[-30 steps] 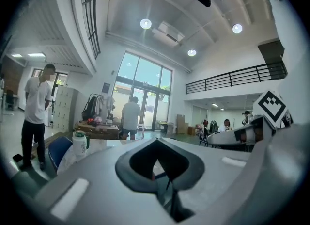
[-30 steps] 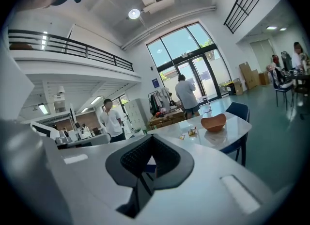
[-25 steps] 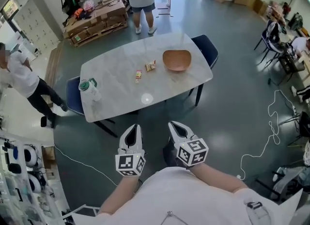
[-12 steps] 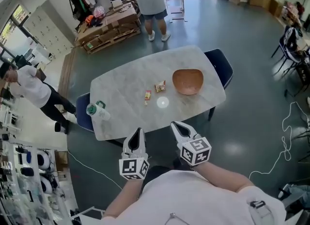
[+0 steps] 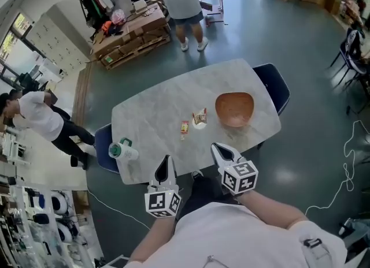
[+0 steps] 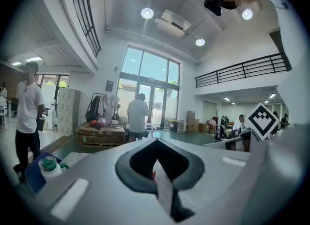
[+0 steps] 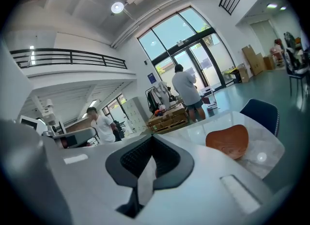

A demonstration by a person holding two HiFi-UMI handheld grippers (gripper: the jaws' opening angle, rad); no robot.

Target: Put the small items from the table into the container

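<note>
**Nothing in the bowl yet**

Two small items, a slim packet and a paler packet, lie mid-bench, just beside each other. The wooden bowl at their 3 o'clock looks empty. A green-capped bottle sits at their 8 o'clock, near the edge. The left gripper and right gripper hover at the bench's 6 o'clock edge, both clenched on nothing. By my reading, every pick and drop remains.
</note>
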